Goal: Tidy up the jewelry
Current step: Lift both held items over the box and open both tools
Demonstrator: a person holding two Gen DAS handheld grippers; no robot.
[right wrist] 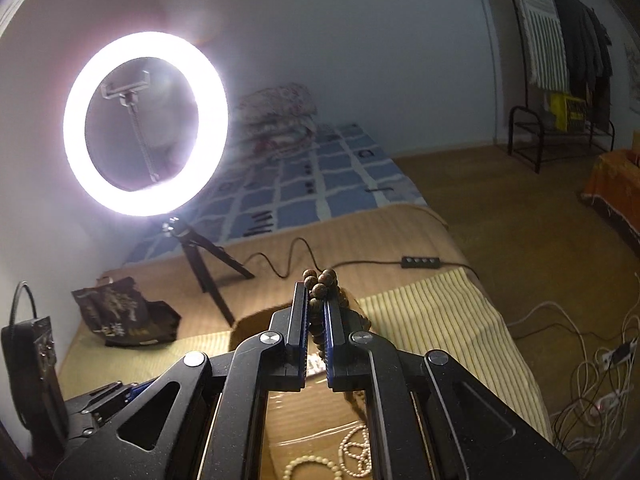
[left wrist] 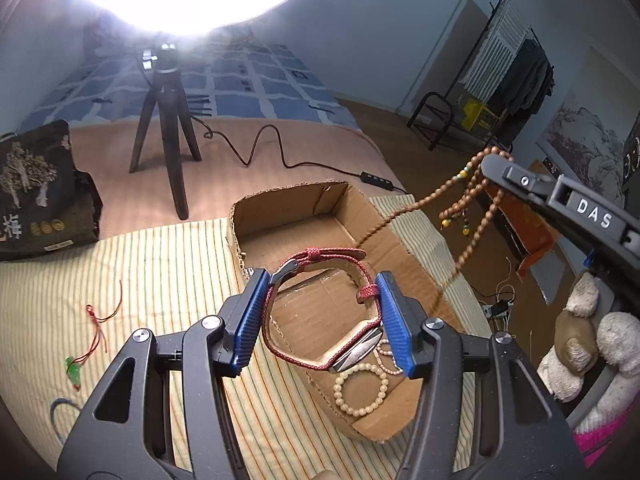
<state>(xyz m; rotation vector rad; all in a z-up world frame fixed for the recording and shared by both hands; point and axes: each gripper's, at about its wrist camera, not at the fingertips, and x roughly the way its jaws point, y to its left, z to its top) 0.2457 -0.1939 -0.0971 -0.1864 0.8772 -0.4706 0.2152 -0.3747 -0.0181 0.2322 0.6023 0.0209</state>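
My left gripper (left wrist: 320, 278) is shut on a watch (left wrist: 356, 350) with a red woven strap; the strap loop spans between the blue pads (left wrist: 252, 312). The watch hangs over an open cardboard box (left wrist: 320, 204) on the striped cloth. In the box lie a cream bead bracelet (left wrist: 360, 390) and a thin pearl strand (left wrist: 386, 356). My right gripper (right wrist: 316, 296) is shut on a long brown wooden bead necklace (right wrist: 320, 280). In the left wrist view the right gripper (left wrist: 496, 168) is at the upper right, and the necklace (left wrist: 460, 184) trails from it towards the box.
A lit ring light (right wrist: 144, 124) on a black tripod (left wrist: 168, 120) stands behind the box, its cable and switch (left wrist: 376, 180) running right. A black bag (left wrist: 40, 192) lies at the left. A red cord with a green pendant (left wrist: 96, 328) lies on the striped cloth (left wrist: 160, 280). Plush toy (left wrist: 588, 340) at right.
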